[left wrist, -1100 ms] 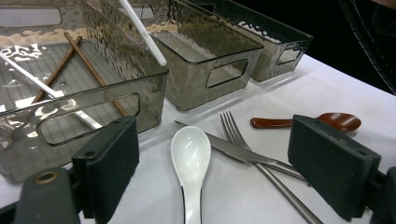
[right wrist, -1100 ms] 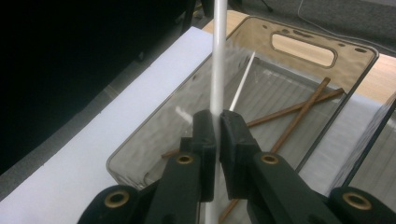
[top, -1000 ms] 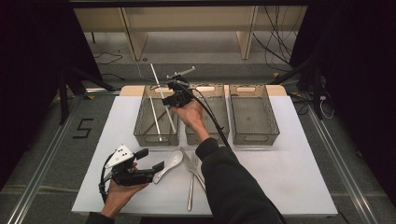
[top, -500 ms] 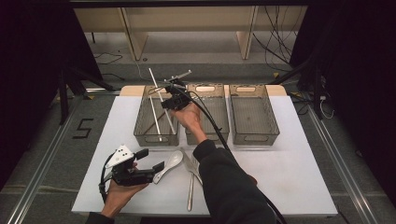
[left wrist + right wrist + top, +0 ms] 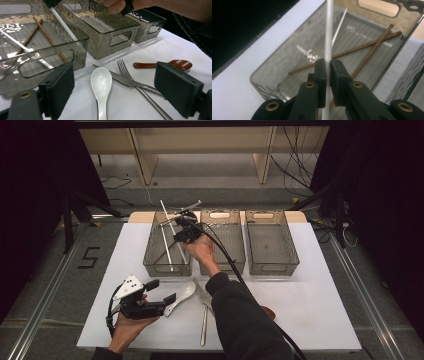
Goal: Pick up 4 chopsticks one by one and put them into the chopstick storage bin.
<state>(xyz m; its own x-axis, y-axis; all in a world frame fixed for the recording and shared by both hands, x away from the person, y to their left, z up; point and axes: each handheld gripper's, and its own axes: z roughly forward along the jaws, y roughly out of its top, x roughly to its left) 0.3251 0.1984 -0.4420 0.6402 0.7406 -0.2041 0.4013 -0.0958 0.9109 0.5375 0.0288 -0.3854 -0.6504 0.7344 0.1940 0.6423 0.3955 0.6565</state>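
Dark room, white table (image 5: 310,310), three clear bins, right claw (image 5: 328,65) clamped on white chopstick (image 5: 329,30), left claw (image 5: 125,92) apart.

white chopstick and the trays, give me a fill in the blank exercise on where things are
1. The right gripper is shut on a ____ chopstick.
2. Two brown chopsticks lie in the ____ of the three trays in the high view.
3. Between the open jaws of the left gripper lies a white ____.
4. The handle of the knife lies across the ____.

Missing words: white; leftmost; spoon; fork
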